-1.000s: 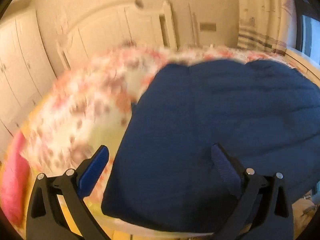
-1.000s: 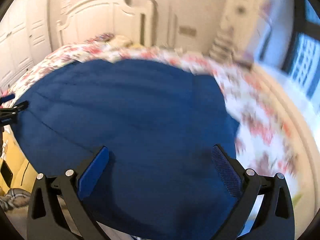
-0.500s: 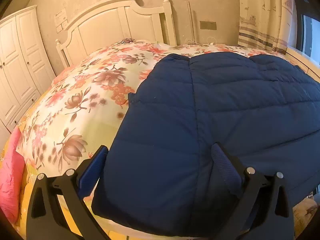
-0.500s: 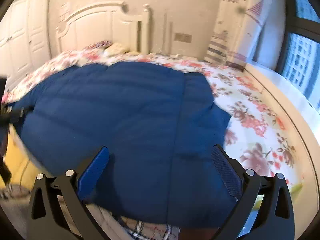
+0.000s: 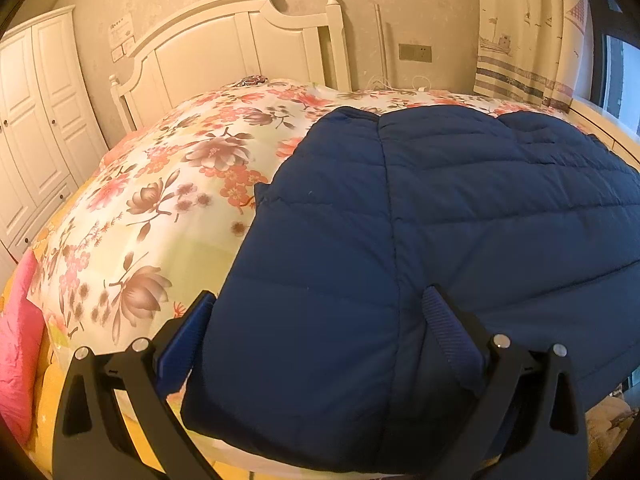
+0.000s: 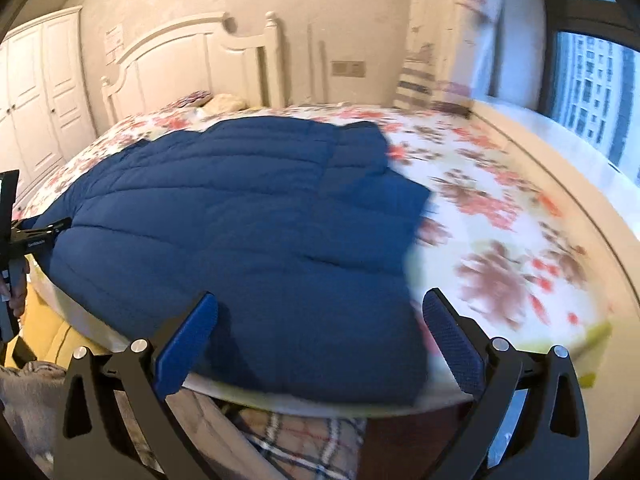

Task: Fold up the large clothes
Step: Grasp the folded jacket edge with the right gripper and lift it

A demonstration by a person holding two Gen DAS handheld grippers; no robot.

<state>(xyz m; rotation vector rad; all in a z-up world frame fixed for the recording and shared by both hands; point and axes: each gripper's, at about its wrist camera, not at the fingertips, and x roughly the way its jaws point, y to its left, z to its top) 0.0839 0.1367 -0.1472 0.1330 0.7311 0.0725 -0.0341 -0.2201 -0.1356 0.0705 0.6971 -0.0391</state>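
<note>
Both grippers stand spread wide and empty: left gripper over the near left hem of the blue quilted coat, right gripper over the near right corner. Pinch each hem corner fully (padding is thick) before lifting. Beyond, the coat lies flat on the floral bedspread.

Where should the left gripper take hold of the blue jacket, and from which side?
Grip the jacket at its near-left hem corner, coming in low from the foot of the bed: that corner overhangs the edge between the open left gripper jaws.
</note>
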